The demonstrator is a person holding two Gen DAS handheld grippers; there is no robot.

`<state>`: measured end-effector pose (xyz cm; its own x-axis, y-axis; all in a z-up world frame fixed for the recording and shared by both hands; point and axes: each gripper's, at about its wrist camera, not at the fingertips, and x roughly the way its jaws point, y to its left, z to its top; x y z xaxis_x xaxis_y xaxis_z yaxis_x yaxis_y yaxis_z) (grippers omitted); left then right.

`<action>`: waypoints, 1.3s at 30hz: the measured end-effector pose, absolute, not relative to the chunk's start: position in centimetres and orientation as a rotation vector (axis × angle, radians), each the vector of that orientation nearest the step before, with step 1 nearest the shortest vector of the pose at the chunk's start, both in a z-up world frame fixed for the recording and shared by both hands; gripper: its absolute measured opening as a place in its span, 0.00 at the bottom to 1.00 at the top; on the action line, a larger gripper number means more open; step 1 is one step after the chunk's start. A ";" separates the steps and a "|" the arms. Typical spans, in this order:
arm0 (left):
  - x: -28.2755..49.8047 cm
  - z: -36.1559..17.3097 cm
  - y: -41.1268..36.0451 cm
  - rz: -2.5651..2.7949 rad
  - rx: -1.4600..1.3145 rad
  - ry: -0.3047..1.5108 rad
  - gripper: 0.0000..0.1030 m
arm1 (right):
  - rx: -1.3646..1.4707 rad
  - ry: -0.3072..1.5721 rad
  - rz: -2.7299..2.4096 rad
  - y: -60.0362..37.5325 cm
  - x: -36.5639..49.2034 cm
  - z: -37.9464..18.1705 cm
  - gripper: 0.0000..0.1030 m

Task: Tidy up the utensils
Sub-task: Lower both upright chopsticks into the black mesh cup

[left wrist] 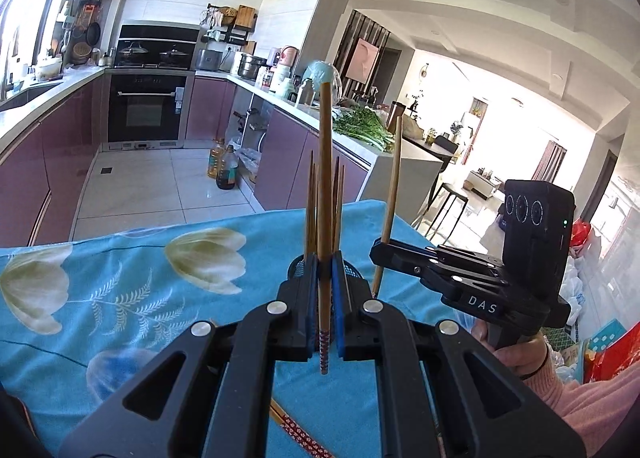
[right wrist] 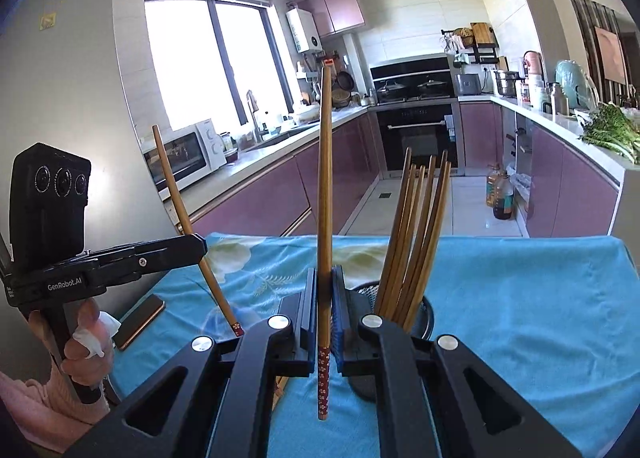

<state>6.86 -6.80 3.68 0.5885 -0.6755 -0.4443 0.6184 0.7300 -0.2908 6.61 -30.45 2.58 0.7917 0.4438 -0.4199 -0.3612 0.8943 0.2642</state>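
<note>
- Here each gripper pinches one chopstick upright above the blue cloth (left wrist: pixel 120 258).
- The left gripper (left wrist: pixel 325 298) has its jaws pressed onto a chopstick (left wrist: pixel 325 177) low on the shaft, just above the red patterned end, which hangs below the pads.
- The right gripper (right wrist: pixel 325 310) is clamped on its own chopstick (right wrist: pixel 325 177) in the same way, red flowered end down.
- The holder (right wrist: pixel 424 310), a dark mesh cup on the cloth, already has a bundle of chopsticks (right wrist: pixel 416 225) standing in it, fanned out, just right of the right gripper.
- At least one more chopstick (left wrist: pixel 296 432) lies flat on the cloth beneath the left gripper.
- Handling, as I judge it: these sticks look like light, stiff wood, smooth and thin, so they can pivot or slip between flat pads.
- A grip this near the end leaves a long free length, likely to swing; holding nearer the middle would steady it.
- Lying flat, a stick is best taken across its width.
- Dropping one in means threading past the fanned tops without knocking the light cup.
</note>
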 end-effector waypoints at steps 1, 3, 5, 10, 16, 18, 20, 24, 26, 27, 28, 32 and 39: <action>6.9 4.0 -7.1 -0.759 -0.106 0.557 0.07 | 0.175 0.490 0.435 -30.6 6.7 2.7 0.06; 7.1 4.5 -7.5 -0.762 -0.101 0.542 0.07 | 0.173 0.481 0.432 -30.7 7.0 3.0 0.06; 7.3 4.8 -7.9 -0.768 -0.100 0.533 0.07 | 0.170 0.473 0.431 -30.8 7.2 3.2 0.06; 7.6 5.5 -8.6 -0.781 -0.101 0.518 0.07 | 0.165 0.451 0.432 -30.6 7.2 3.8 0.06; 7.8 5.8 -9.3 -0.786 -0.090 0.514 0.07 | 0.163 0.436 0.435 -30.6 7.2 3.9 0.06; 7.9 5.6 -9.3 -0.787 -0.088 0.514 0.07 | 0.162 0.435 0.436 -30.6 7.2 4.0 0.06; 8.0 5.7 -9.5 -0.785 -0.084 0.512 0.07 | 0.163 0.435 0.436 -30.8 7.4 4.0 0.06; 8.1 6.2 -9.6 -0.786 -0.082 0.502 0.07 | 0.163 0.434 0.436 -30.8 7.3 3.9 0.06; 8.2 6.3 -9.8 -0.783 -0.078 0.496 0.07 | 0.166 0.433 0.435 -30.9 7.5 4.0 0.06; 8.3 6.4 -9.8 -0.780 -0.075 0.493 0.07 | 0.167 0.433 0.435 -30.9 7.5 4.0 0.06; 8.4 6.5 -9.9 -0.778 -0.073 0.492 0.07 | 0.167 0.432 0.435 -30.9 7.5 4.0 0.06; 8.7 6.4 -10.2 -0.771 -0.064 0.492 0.07 | 0.167 0.432 0.430 -31.0 7.7 4.1 0.06; 8.7 6.7 -10.7 -0.771 -0.049 0.486 0.07 | 0.167 0.429 0.422 -30.9 8.1 4.2 0.06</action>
<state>8.74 -10.68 6.73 0.6126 -0.6796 -0.4034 0.6577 0.7215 -0.2167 8.06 -30.91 4.22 0.8246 0.4299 -0.3678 -0.3607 0.9003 0.2438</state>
